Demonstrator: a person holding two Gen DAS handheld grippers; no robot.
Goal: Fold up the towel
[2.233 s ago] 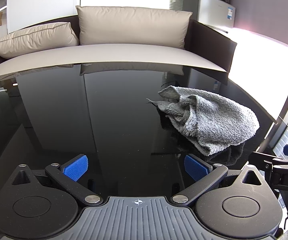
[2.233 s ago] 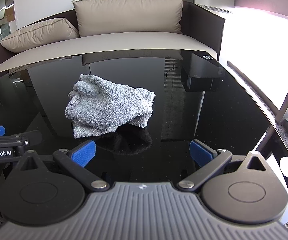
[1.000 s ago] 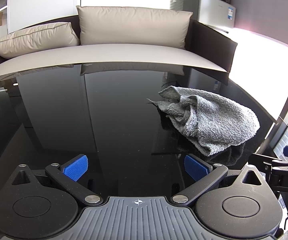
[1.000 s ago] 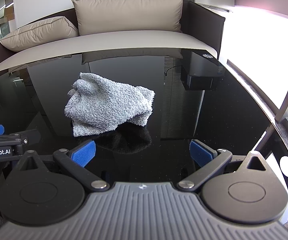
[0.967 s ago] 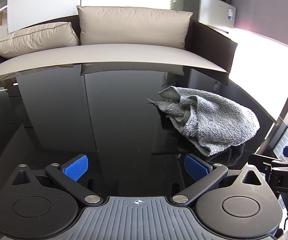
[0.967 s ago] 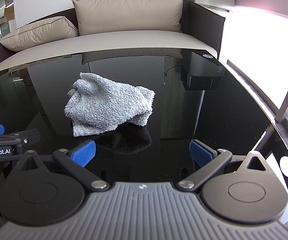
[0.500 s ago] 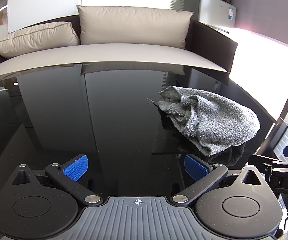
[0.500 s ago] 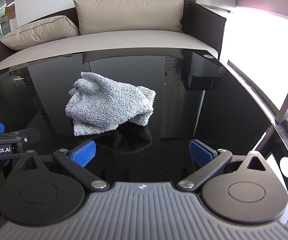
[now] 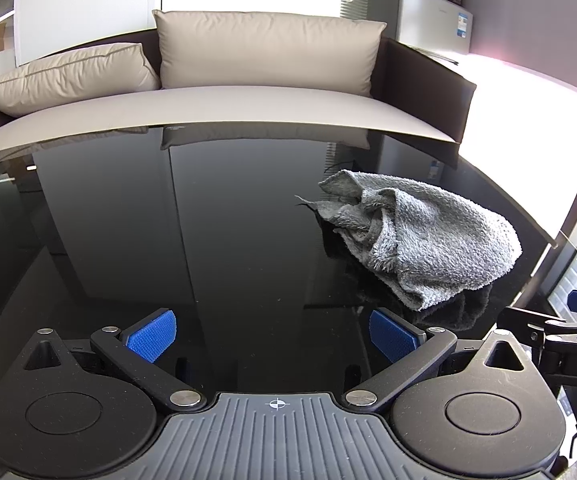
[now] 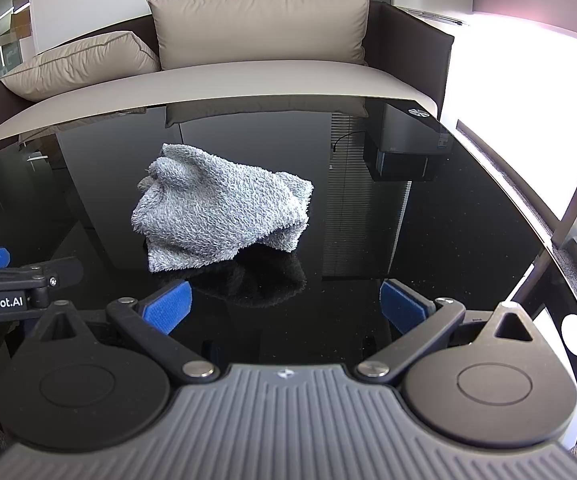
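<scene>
Over black table, left gripper and right gripper level, fingers apart, crumpled towel ahead

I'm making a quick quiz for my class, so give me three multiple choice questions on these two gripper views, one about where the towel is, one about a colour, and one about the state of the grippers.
1. Where does the towel lie?
A. On the sofa seat
B. On the black glass table
C. On the floor

2. What colour are the gripper finger pads?
A. Blue
B. Red
C. Green

3. How do the two grippers stand?
A. Both shut on the towel
B. One holds the towel
C. Both open, holding nothing

Answers:
1. B, the crumpled grey towel rests on the table, in front of the sofa.
2. A, the pads show blue in both views.
3. C, the left gripper and the right gripper have their fingers wide apart, short of the towel.
</scene>
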